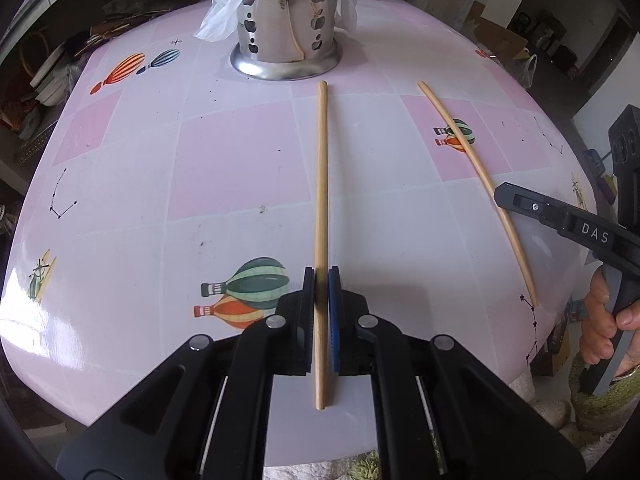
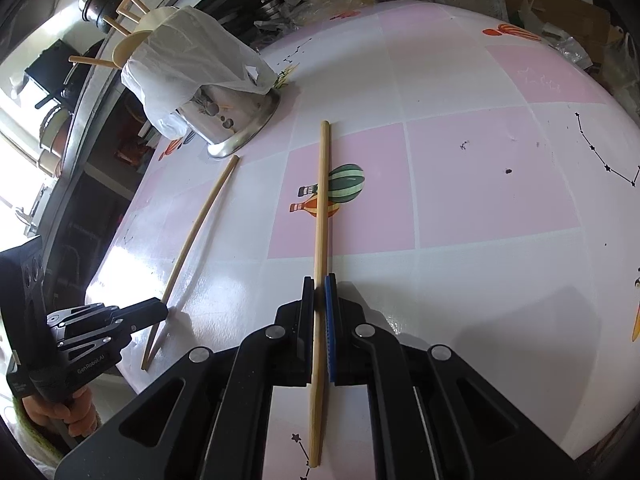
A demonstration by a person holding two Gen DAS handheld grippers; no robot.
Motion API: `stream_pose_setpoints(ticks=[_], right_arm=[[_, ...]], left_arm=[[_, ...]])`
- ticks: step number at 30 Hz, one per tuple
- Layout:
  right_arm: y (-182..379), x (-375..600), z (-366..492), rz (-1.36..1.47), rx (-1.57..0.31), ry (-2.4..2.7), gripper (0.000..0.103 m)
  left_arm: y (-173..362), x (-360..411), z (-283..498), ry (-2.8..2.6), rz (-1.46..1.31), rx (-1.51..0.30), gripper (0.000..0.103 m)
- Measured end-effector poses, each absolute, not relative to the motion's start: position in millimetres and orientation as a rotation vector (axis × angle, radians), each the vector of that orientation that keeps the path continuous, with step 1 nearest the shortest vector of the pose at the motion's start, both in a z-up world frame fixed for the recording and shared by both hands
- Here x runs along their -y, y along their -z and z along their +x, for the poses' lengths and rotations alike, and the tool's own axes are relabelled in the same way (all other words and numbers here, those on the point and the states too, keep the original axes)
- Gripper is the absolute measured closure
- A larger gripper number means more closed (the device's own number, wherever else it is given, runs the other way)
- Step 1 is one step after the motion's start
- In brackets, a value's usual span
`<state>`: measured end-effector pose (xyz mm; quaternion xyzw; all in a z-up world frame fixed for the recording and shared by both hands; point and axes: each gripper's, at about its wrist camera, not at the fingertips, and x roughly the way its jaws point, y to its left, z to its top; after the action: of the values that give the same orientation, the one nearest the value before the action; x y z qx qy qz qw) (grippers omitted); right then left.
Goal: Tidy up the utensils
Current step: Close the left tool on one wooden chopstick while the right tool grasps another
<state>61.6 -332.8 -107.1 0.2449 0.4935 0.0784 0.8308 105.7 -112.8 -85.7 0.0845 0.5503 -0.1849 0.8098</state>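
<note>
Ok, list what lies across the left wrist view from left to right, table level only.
Green-and-orange balloon print → straight wooden chopstick clamped in the left tool → second, curved-looking wooden chopstick → black right tool gripping it → the hand holding that tool.

Pink checked table [image 1: 224,168], metal utensil holder [image 1: 286,36], two wooden chopsticks [image 1: 321,184] [image 2: 321,208]

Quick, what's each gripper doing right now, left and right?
Left gripper: shut on the left chopstick.
Right gripper: shut on the right chopstick.
</note>
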Motion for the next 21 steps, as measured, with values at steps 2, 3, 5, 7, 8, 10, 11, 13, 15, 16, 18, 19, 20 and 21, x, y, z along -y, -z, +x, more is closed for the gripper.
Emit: stream_pose_setpoints(ticks=[2, 3, 5, 7, 8, 10, 11, 13, 15, 16, 18, 19, 20, 21], right_arm=[[107.5, 332.6, 62.1, 0.52, -1.048, -0.167, 0.097], [107.8, 332.3, 63.4, 0.522, -1.05, -0.17, 0.097], [109.2, 331.0, 64.7, 0.52, -1.059, -0.171, 0.096], [109.2, 329.4, 65.4, 0.508, -1.058, -0.168, 0.096], [108.9, 329.1, 65.7, 0.507, -1.06, -0.168, 0.096], [109.2, 330.1, 65.7, 0.51, -1.06, -0.17, 0.096], [109.4, 330.3, 65.8, 0.514, -1.06, -0.171, 0.096], [109.7, 330.9, 65.7, 0.517, -1.061, -0.172, 0.096], [109.7, 330.7, 66.1, 0.52, -1.062, -0.173, 0.096], [109.8, 331.0, 66.2, 0.521, -1.063, -0.174, 0.096], [109.8, 331.5, 66.2, 0.522, -1.065, -0.174, 0.096], [109.8, 331.6, 66.4, 0.521, -1.065, -0.175, 0.096], [109.9, 331.6, 66.4, 0.521, -1.065, -0.176, 0.096], [110.1, 332.0, 65.6, 0.522, -1.065, -0.177, 0.096]], left_arm=[[83.5, 112.5, 107.5, 0.402, 0.171, -1.175, 0.091], [79.7, 110.6, 108.9, 0.41, 0.16, -1.169, 0.084], [71.6, 109.6, 114.3, 0.425, 0.153, -1.148, 0.076], [62.4, 110.2, 120.2, 0.44, 0.161, -1.132, 0.073], [59.2, 111.4, 124.3, 0.448, 0.165, -1.126, 0.071], [53.7, 116.4, 135.9, 0.462, 0.173, -1.118, 0.07], [53.0, 119.6, 142.1, 0.466, 0.182, -1.115, 0.07], [53.4, 128.6, 156.9, 0.47, 0.205, -1.105, 0.07], [56.7, 138.7, 171.0, 0.488, 0.214, -1.109, 0.07], [59.2, 144.3, 177.9, 0.496, 0.22, -1.113, 0.07], [67.1, 156.8, 192.2, 0.491, 0.259, -1.122, 0.07], [70.2, 161.0, 196.5, 0.492, 0.272, -1.125, 0.07], [74.6, 166.8, 203.2, 0.494, 0.291, -1.131, 0.07], [78.5, 169.9, 209.0, 0.49, 0.304, -1.138, 0.07]])
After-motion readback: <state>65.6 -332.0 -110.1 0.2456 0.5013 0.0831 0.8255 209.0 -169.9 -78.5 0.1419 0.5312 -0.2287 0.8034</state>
